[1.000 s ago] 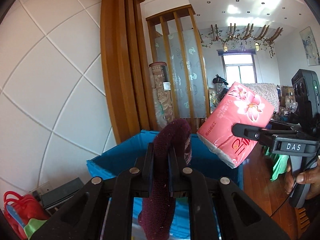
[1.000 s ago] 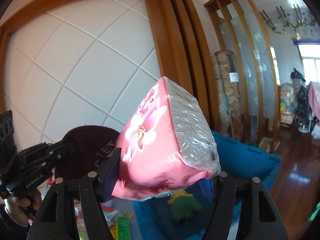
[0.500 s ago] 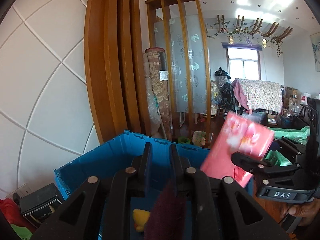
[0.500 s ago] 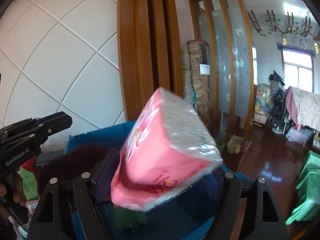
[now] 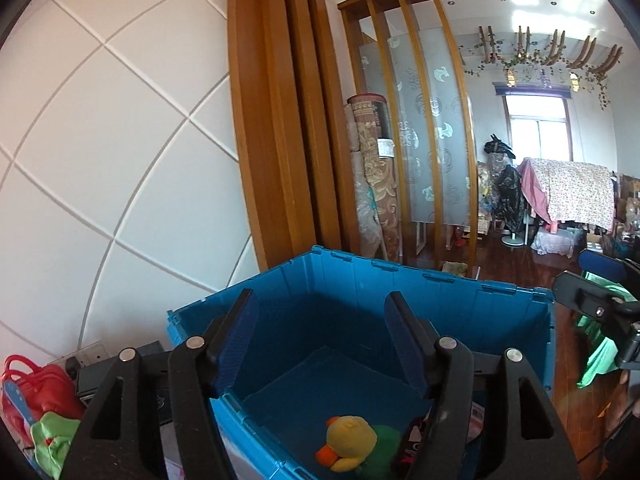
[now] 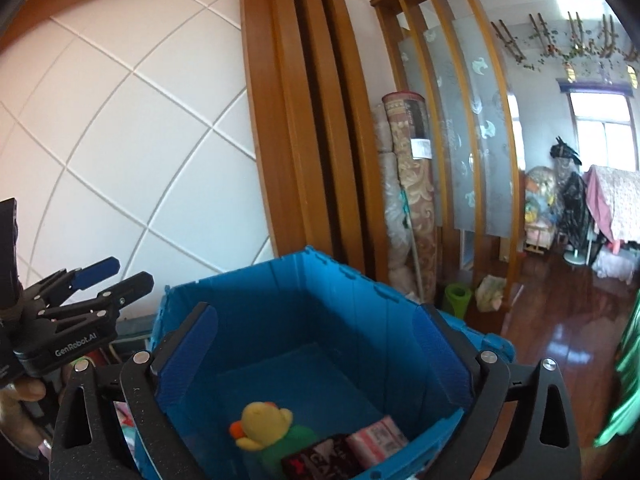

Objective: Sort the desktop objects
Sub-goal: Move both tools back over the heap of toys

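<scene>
Nearest the lens, the left tongs point(image 5: 320, 336) stand spread wide, their ribbed blue pads point(image 5: 236, 340) bare and pinching nothing, the black plastic arms studded with round silver rivets. The right tongs point(image 6: 316, 352) are spread just as wide and equally empty, poised over the same container.

Below both sits a blue crate point(image 6: 280, 280) of hard moulded plastic — straight ribbed walls, a flat floor, a notched rim. On its floor lie the sorted things: a soft plush duck point(image 6: 262, 426) with a rounded yellow head, orange beak and green body; touching it, a dark maroon knit cloth point(image 6: 320, 460) with pale lettering; and just beside that, a pink tissue pack point(image 6: 378, 442) in glossy film. From the left wrist view the duck point(image 5: 350, 442) shows near the crate's point(image 5: 360, 272) near wall, the maroon cloth point(image 5: 412, 444) partly hidden behind a tong arm.

Left of the crate, outside it, rest a red plastic basket point(image 5: 28, 384) and a crumpled green cloth point(image 5: 52, 440).

Behind rise a white panelled wall point(image 5: 120, 160) with curved grooves and a varnished wooden post point(image 5: 280, 120). Farther off — rolled patterned carpets point(image 6: 412, 200), a frosted glass screen point(image 6: 472, 140) in wooden slats, and a glossy dark wood floor point(image 6: 560, 320).
</scene>
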